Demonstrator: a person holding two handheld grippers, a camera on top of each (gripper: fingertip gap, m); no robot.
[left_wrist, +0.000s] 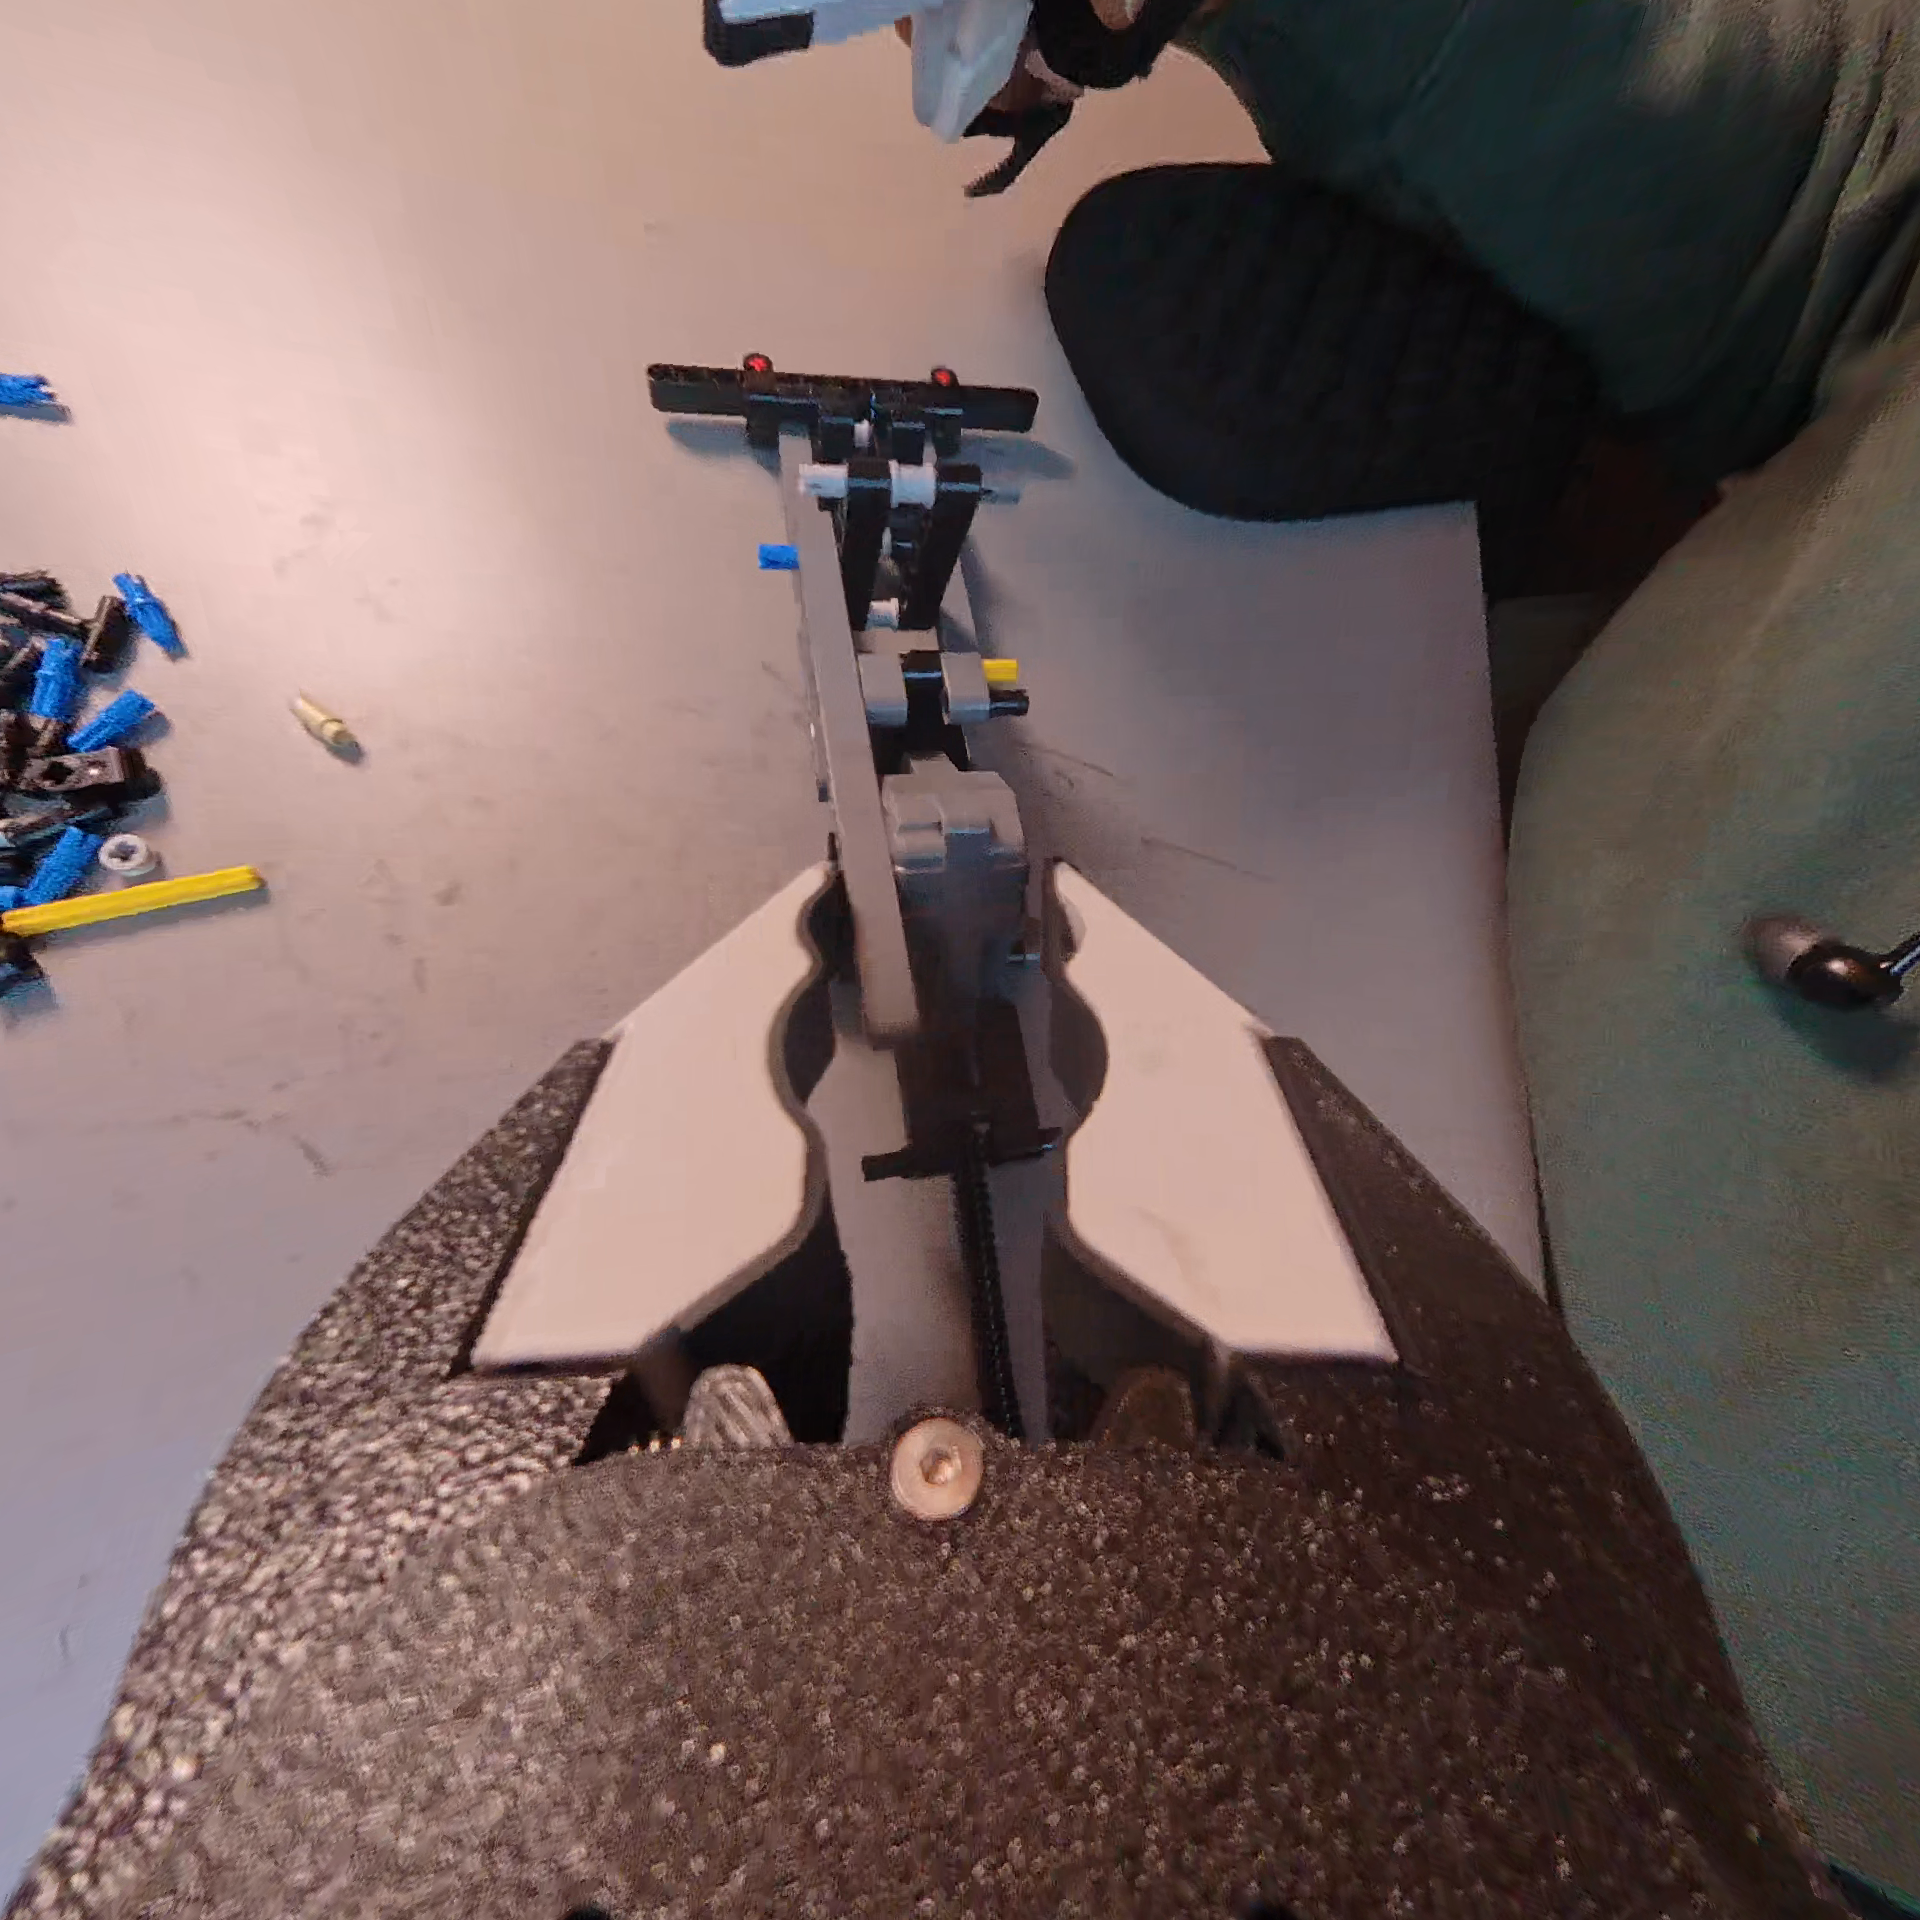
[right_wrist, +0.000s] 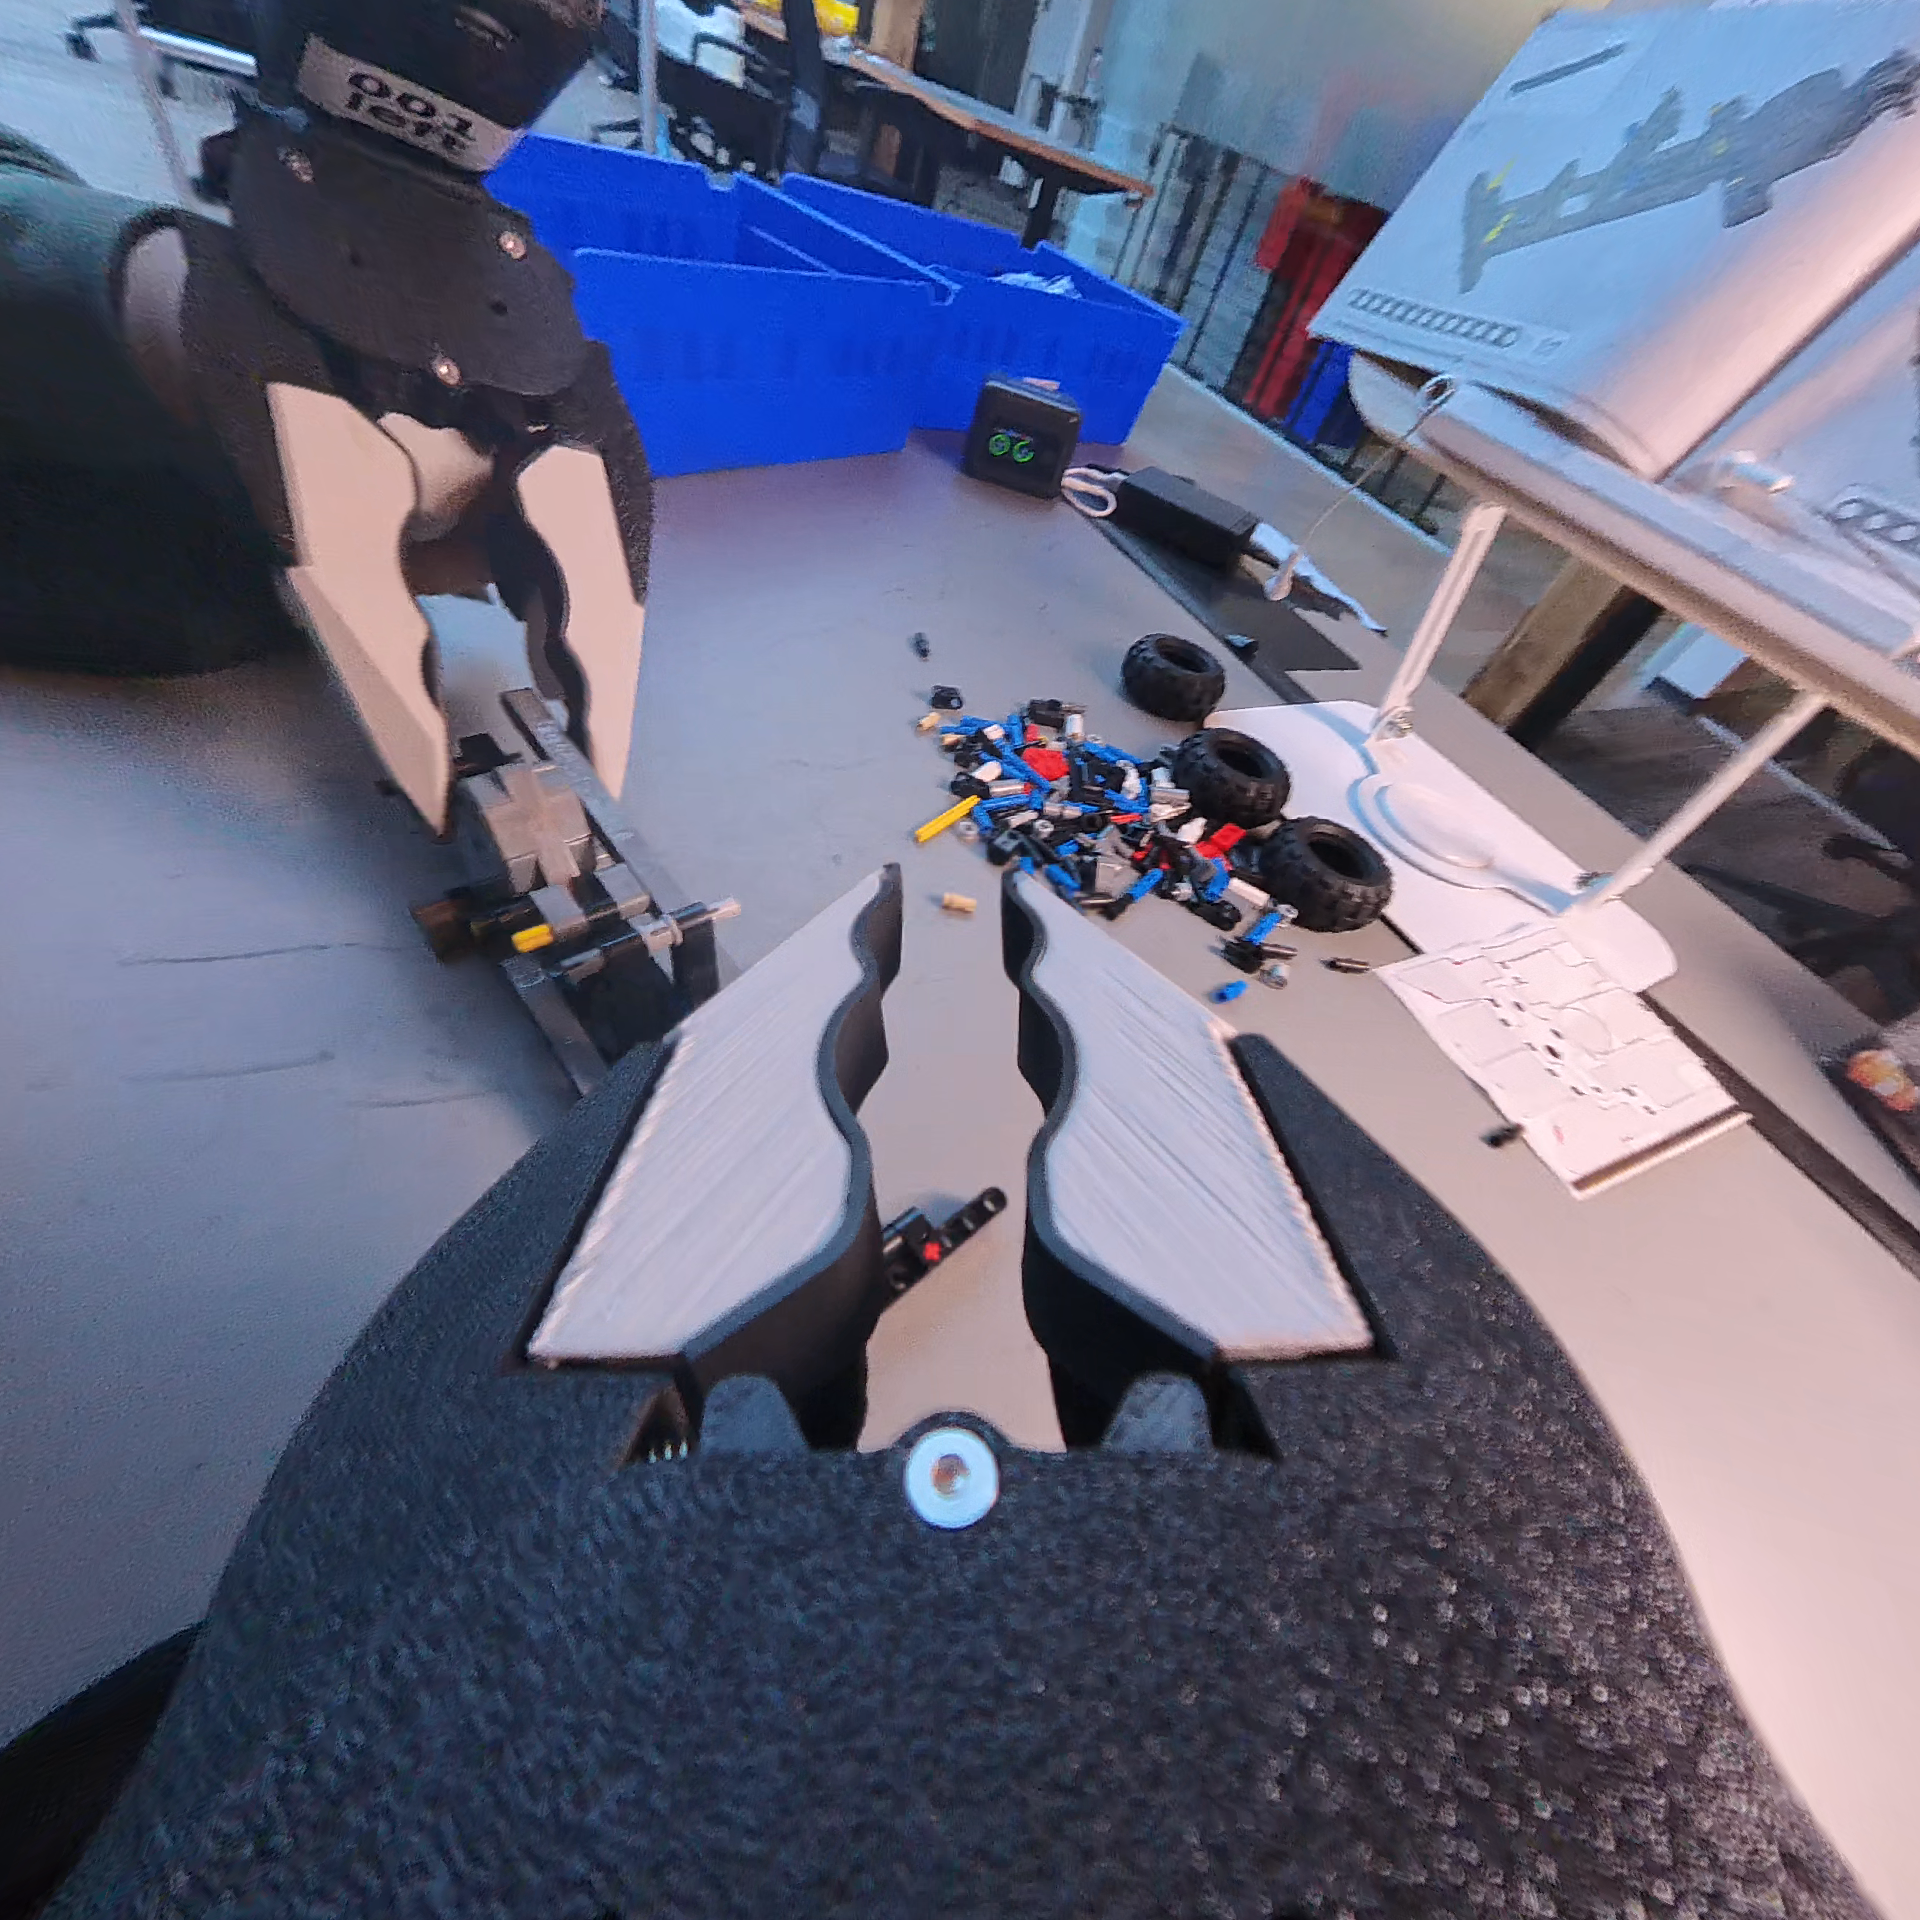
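Two grippers are over the grey table (right_wrist: 260, 1039), and only one has anything in it. The left gripper (left_wrist: 940, 914) has its fingers clamped on the near end of a long grey-and-black building-brick assembly (left_wrist: 883, 623), whose long axis runs straight out from the fingers, ending in a black crossbeam (left_wrist: 842, 393) that lies square across the far end on the table. In the right wrist view that same left gripper (right_wrist: 520, 769) comes down from above onto the assembly (right_wrist: 582, 894), which sits just to the left of the right gripper (right_wrist: 951, 883). The right gripper's fingers stand apart and hold nothing; between them shows bare table and a small tan peg (right_wrist: 958, 902), with a short black piece (right_wrist: 940, 1226) lying farther back under them. Ahead and to its right is a heap of loose small parts (right_wrist: 1091, 821), with three black tyres (right_wrist: 1231, 774) beside it, so the right gripper is the nearer one to the pile.
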